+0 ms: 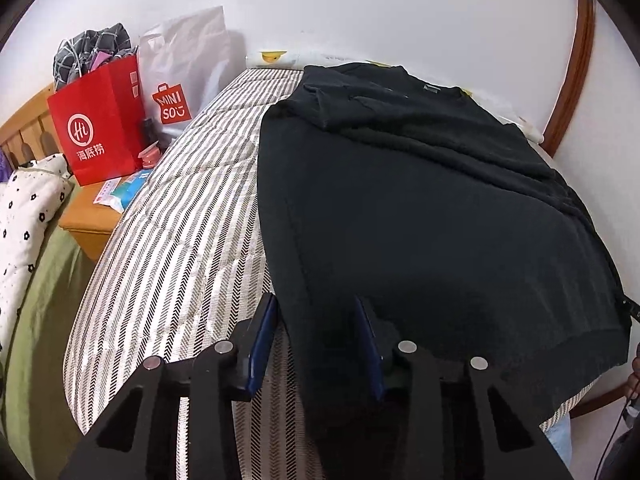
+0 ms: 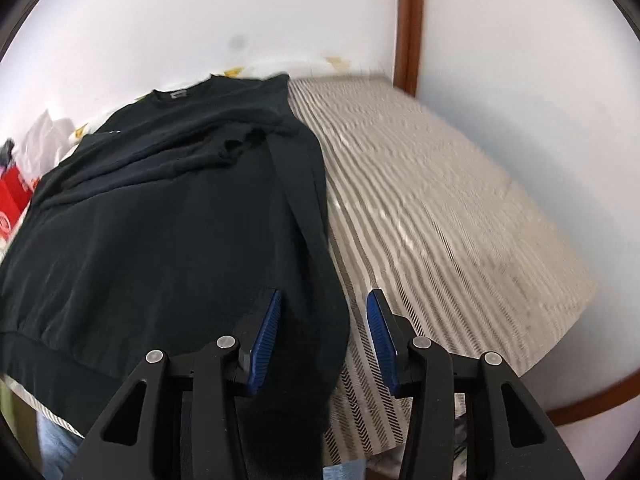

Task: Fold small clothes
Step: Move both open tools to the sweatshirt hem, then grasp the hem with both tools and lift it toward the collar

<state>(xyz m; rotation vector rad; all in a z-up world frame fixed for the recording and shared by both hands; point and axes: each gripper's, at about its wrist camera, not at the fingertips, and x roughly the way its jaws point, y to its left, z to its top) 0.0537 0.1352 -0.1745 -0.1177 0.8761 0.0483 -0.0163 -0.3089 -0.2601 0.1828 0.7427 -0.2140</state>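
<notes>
Our black sweater [image 1: 420,208] lies flat on the striped bed [image 1: 180,240], collar at 12 o'clock, both sleeves already folded in across the chest; the lengthwise folds look left to do. Our left hand-held gripper [image 1: 316,340] straddles its hem corner at 6 o'clock, jaws partly apart, while the right hand-held gripper [image 2: 324,340] does likewise, neither visibly pinching yet.

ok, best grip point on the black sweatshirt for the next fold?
Probably the black sweatshirt hem corners nearest the cameras: the ribbed band lies flat at the striped mattress edge. Come from the near side, one hand-held gripper straddling each side edge.
</notes>
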